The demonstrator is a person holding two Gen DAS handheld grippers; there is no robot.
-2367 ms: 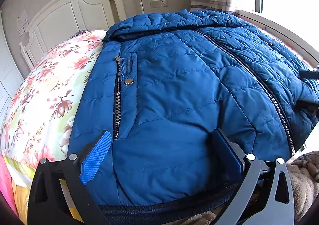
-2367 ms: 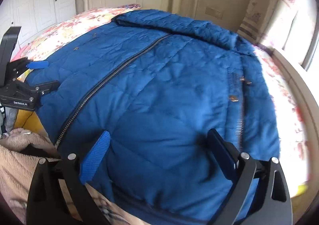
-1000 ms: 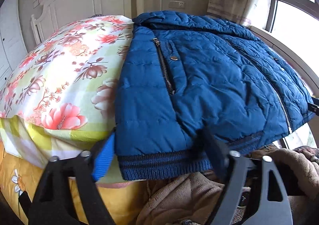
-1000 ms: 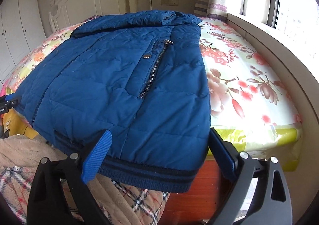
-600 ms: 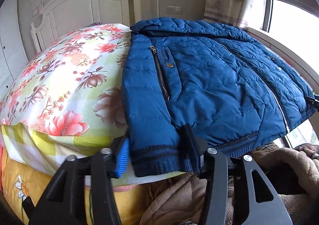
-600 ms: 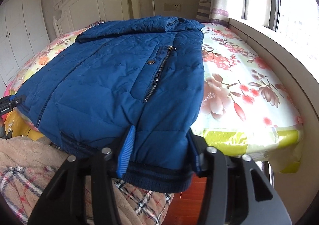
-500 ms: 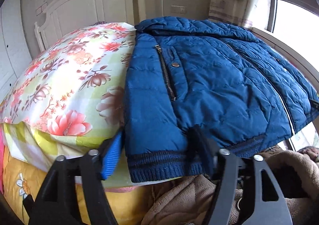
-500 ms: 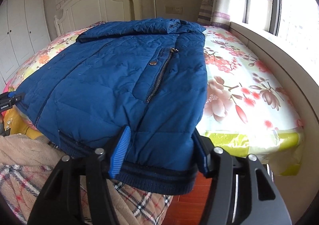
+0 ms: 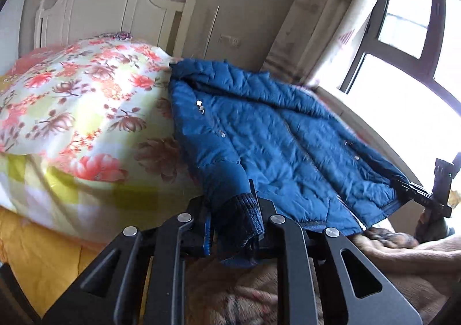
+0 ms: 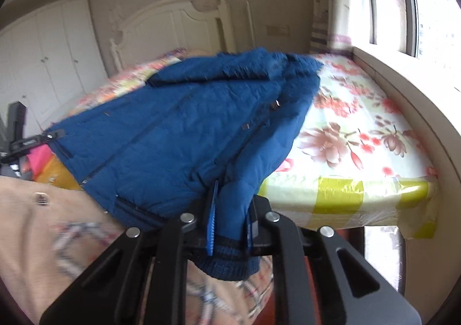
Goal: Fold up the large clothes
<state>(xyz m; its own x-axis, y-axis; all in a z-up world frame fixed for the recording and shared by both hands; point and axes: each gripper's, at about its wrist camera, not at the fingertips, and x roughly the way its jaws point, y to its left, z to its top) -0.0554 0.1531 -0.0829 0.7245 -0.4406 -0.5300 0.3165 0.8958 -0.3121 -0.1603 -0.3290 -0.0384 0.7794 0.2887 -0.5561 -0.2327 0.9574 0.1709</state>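
Blue jacket (image 9: 259, 129); seemingly floral bedsheet (image 9: 72, 111)

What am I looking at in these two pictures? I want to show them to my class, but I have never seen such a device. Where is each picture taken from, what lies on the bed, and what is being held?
No robot is here: a person holds a two-fingered clamp in each hand, with a wide-angle camera on each that looks forward along the fingers. The black frame at the bottom of each picture is that clamp.

One picture comes from the left gripper, the other from the right gripper. Each also shows the other clamp at the picture's edge.

On the bed with its flowered sheet lies a blue quilted jacket, its collar toward the white headboard. Both clamps are shut on the jacket's knitted hem, one near each bottom corner, and the gripped ends hang clear of the bed's edge.
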